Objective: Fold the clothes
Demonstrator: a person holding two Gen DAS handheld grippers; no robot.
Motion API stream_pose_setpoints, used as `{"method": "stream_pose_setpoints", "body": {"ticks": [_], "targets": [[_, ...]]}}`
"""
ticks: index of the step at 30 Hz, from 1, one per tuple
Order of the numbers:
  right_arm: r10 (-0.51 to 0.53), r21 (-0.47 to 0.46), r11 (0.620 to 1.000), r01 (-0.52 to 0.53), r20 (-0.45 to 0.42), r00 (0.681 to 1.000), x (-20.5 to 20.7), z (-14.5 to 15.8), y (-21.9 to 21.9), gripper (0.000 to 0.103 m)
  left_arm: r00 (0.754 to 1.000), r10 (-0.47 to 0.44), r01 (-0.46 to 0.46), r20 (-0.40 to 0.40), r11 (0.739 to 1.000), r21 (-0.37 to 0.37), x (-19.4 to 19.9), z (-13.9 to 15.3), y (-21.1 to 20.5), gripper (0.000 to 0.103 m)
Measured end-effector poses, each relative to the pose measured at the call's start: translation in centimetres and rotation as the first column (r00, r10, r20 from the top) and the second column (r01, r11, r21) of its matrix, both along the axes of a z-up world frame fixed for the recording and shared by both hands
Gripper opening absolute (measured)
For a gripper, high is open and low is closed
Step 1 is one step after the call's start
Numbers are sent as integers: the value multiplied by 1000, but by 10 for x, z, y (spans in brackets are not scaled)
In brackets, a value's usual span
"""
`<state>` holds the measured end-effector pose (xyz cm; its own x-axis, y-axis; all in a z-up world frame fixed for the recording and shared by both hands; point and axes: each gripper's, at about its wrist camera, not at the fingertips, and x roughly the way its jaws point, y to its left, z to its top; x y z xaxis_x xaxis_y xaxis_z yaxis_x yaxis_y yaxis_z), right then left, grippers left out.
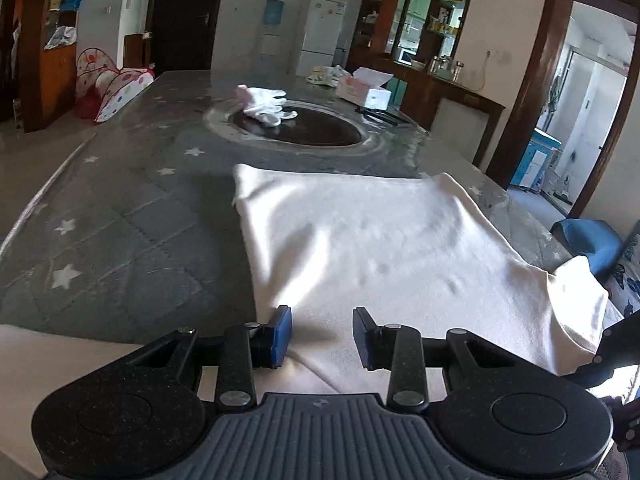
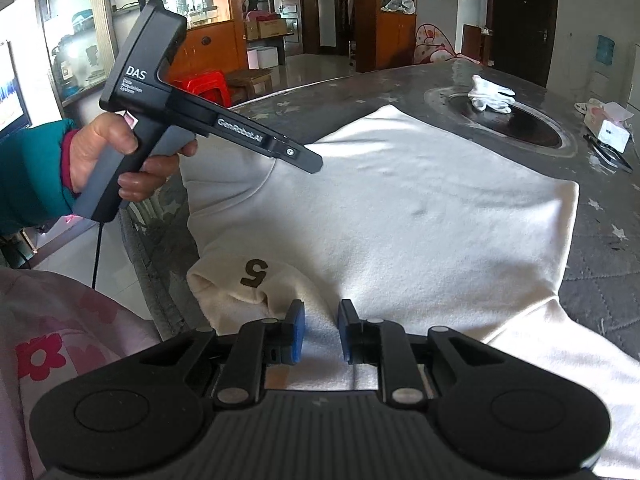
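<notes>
Tabletop [image 1: 120, 220], grey and star-patterned, lay bare to the left of the left claw [image 1: 322, 320], so that side offered the most open room for sweeping cloth across. The left claw itself was released, its blue pads well apart and nothing between them, hovering over the near edge of the white sweatshirt [image 1: 380, 240]. It was probably placed there to take the hem for the next fold. The left hand [image 2: 108, 152] gripped its handle from the person's side of the tabletop.

Ahead of that claw the sweatshirt was spread flat, its left edge straight and its far edge stopping just short of the round dark inset [image 1: 320, 132]. Beyond the inset's near rim sat a pair of white gloves [image 1: 264, 104], with a tissue box [image 1: 364, 92] further right. Both were well apart from the cloth and, in my judgement, out of the way of any fold.

To the left of the right claw [image 2: 322, 316] a sleeve marked with a 5 [image 2: 240, 280] lay doubled over the body, likely already turned in. The right claw was released too, though narrowly: a soft ridge of cloth ran between its pads without their visibly pinching it. To its right the garment's corner ended squarely on the tabletop, while a lower flap spilled toward the near edge, the spot most likely to slip off if dragged
</notes>
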<state>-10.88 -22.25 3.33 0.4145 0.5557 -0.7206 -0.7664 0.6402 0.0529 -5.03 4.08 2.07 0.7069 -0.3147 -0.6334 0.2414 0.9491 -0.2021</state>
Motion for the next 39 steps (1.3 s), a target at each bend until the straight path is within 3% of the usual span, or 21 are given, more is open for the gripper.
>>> {"method": "stream_pose_setpoints", "body": {"ticks": [7, 10, 16, 19, 27, 39], "targets": [[-9, 13, 1000, 9, -7, 1000, 3, -2, -3, 20, 999, -18, 18, 26, 1000, -24, 20, 10, -14, 40], [-12, 17, 1000, 12, -8, 1000, 2, -2, -3, 20, 1000, 13, -13, -17, 1000, -18, 38, 1, -14, 40], [-8, 17, 1000, 8, -11, 1000, 2, -2, -4, 21, 998, 54, -55, -16, 997, -45, 44, 2, 1, 41], [-5, 16, 1000, 5, -13, 1000, 3, -2, -4, 22, 998, 53, -52, 16, 998, -30, 45, 6, -1, 50], [-8, 19, 1000, 8, -20, 1000, 3, -2, -4, 22, 996, 83, -83, 20, 996, 13, 67, -2, 1, 47], [-10, 28, 1000, 11, -26, 1000, 5, -3, -5, 28, 996, 88, -88, 6, 996, -7, 93, -1, -2, 53]]}}
